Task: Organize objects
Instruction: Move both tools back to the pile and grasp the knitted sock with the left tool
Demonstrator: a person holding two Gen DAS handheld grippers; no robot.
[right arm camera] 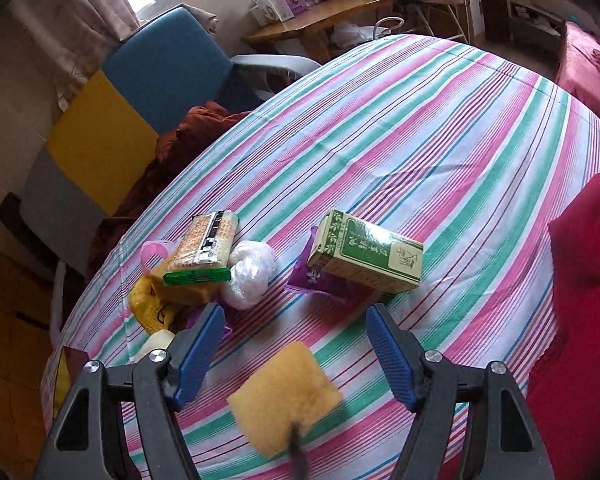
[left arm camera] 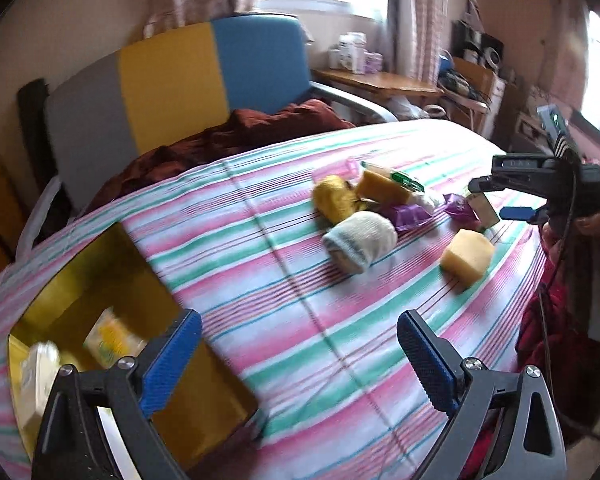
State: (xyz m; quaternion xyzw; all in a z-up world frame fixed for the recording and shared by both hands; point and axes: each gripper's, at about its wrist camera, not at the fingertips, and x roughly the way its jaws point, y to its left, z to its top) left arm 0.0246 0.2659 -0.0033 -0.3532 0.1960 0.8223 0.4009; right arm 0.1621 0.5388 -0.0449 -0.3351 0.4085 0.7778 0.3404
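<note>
A pile of small objects lies on the striped bed cover (left arm camera: 300, 280): a rolled white sock (left arm camera: 360, 240), a yellow sponge (left arm camera: 466, 256), a yellow bag (left arm camera: 334, 198), purple packets (left arm camera: 408, 216). My left gripper (left arm camera: 300, 352) is open and empty above the cover, beside a yellow box (left arm camera: 100, 320) holding packets. My right gripper (right arm camera: 296, 344) is open, its jaws either side of the yellow sponge (right arm camera: 286, 396); it also shows in the left wrist view (left arm camera: 496, 196). Beyond lie a green tea box (right arm camera: 368, 258), a purple packet (right arm camera: 320, 280), a white plastic ball (right arm camera: 250, 274) and a cracker pack (right arm camera: 206, 248).
A blue, yellow and grey headboard panel (left arm camera: 180, 76) stands behind the bed with a dark red blanket (left arm camera: 236, 136) at its foot. A wooden desk (left arm camera: 380, 84) with boxes is at the back. Red cloth (right arm camera: 580, 280) lies at the bed's right edge.
</note>
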